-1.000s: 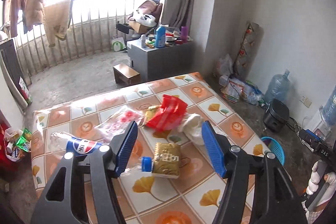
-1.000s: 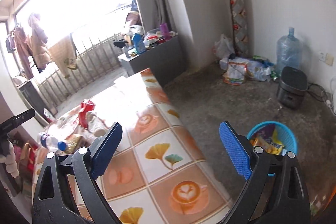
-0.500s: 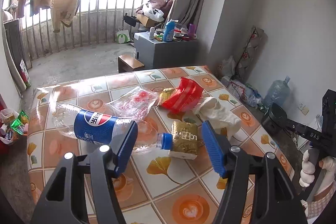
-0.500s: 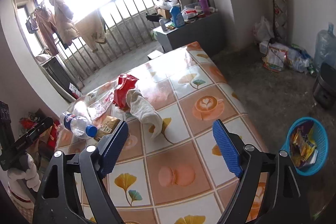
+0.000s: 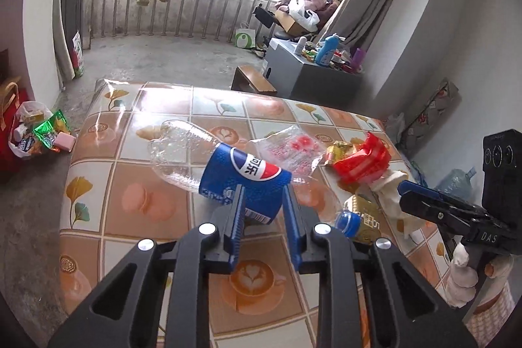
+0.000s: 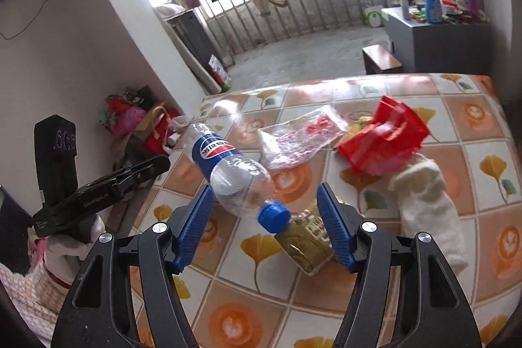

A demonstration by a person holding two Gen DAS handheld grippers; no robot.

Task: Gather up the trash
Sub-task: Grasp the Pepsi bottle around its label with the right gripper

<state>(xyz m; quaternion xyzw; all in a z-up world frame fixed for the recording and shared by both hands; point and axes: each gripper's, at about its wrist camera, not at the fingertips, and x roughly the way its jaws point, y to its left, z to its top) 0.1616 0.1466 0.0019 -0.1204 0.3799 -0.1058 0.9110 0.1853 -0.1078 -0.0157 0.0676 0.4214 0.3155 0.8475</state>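
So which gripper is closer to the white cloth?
Right. Right gripper, jaws just closing around the bottle cap, sits beside the cloth; left gripper, jaws just closing on the bottle, is farther off.

The lower edge of the bottle's [image 5: 244,181] blue label is hidden behind the left claw's [image 5: 262,201] fingers [image 5: 236,217]. In the right wrist view, the gold packet [image 6: 306,243] is partly covered by the bottle cap [image 6: 273,216] and a blue finger [image 6: 336,230]. The red bag [image 6: 385,136] is blurred there. The print on the gold packet cannot be read. The bench [image 6: 483,126] is cut off at the lower edge.
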